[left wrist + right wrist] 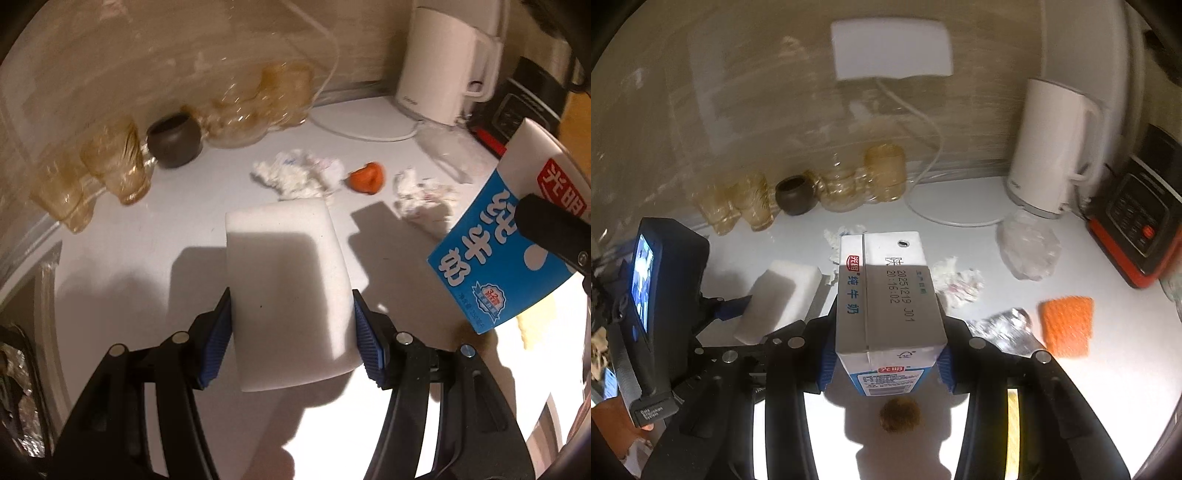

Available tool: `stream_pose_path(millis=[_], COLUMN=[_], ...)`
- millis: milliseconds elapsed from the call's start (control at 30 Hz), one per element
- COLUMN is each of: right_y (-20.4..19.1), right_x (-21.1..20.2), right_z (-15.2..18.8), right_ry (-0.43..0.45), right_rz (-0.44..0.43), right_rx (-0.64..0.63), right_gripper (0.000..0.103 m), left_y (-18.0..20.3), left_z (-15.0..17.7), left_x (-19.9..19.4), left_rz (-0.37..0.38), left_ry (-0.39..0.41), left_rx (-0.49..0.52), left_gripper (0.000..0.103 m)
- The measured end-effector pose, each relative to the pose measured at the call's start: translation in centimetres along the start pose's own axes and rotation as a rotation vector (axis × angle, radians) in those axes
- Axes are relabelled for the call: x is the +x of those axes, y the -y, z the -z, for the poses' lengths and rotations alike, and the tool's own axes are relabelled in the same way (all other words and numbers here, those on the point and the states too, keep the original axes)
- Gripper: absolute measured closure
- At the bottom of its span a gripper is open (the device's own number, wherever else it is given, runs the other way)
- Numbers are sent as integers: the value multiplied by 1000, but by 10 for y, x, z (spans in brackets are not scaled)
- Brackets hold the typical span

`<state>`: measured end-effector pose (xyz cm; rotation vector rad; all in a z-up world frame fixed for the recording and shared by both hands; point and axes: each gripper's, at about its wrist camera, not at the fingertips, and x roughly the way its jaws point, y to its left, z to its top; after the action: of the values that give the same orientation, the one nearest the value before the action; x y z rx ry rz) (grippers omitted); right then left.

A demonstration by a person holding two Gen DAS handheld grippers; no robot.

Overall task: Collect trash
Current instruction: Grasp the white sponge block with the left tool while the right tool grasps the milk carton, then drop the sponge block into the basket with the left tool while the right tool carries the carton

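Note:
My left gripper (pixel 291 302) is shut on a white foam block (pixel 288 266), its blue pads pressing both long sides, and holds it over the white counter (pixel 147 229). My right gripper (pixel 888 347) is shut on a blue and white milk carton (pixel 886 295), which shows at the right edge of the left wrist view (pixel 491 258). The foam block (pixel 779 299) hangs just left of the carton. On the counter beyond lie crumpled tissues (pixel 295 177), a second tissue wad (pixel 956 284), an orange scrap (pixel 365 177), crumpled clear plastic (pixel 1027 247) and a foil wrapper (pixel 1004 328).
A white kettle (pixel 1049 147) with its cord stands at the back right, beside a red and black appliance (pixel 1137 221). Amber glass jars (pixel 750 203) and a dark pot (pixel 794 195) line the wall. An orange mesh pad (pixel 1067 325) and a brown round lump (pixel 899 415) lie near.

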<state>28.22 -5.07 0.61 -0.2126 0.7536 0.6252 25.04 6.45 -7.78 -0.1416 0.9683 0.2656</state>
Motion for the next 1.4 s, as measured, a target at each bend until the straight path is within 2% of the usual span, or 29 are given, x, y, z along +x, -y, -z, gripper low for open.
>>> stream_pose_path(millis=[167, 300, 433, 567, 700, 967, 1100, 1233, 1400], right_y=[17, 38, 60, 83, 101, 119, 123, 124, 121], right_x=[-52, -105, -156, -202, -237, -270, -279, -286, -288], right_z=[18, 48, 89, 138, 184, 249, 269, 282, 289], right_ry=[35, 63, 65, 56, 46, -12, -26, -27, -34], right_rz=[40, 70, 105, 152, 144, 162, 152, 137, 119], right_rx=[57, 108, 143, 180, 235, 259, 267, 273, 259], right_gripper=[59, 59, 59, 59, 59, 59, 59, 59, 59], left_y=[27, 63, 106, 153, 194, 245, 260, 264, 259], left_z=[6, 25, 60, 106, 155, 241, 266, 272, 264], left_x=[-41, -79, -120, -151, -161, -136, -124, -134, -156], left_rz=[51, 103, 175, 267, 304, 328, 333, 325, 315], left_ry=[37, 68, 90, 71, 22, -148, -233, -212, -148], left_rx=[69, 133, 184, 255, 325, 411, 426, 418, 398], left_gripper=[44, 44, 44, 44, 43, 42, 40, 31, 27])
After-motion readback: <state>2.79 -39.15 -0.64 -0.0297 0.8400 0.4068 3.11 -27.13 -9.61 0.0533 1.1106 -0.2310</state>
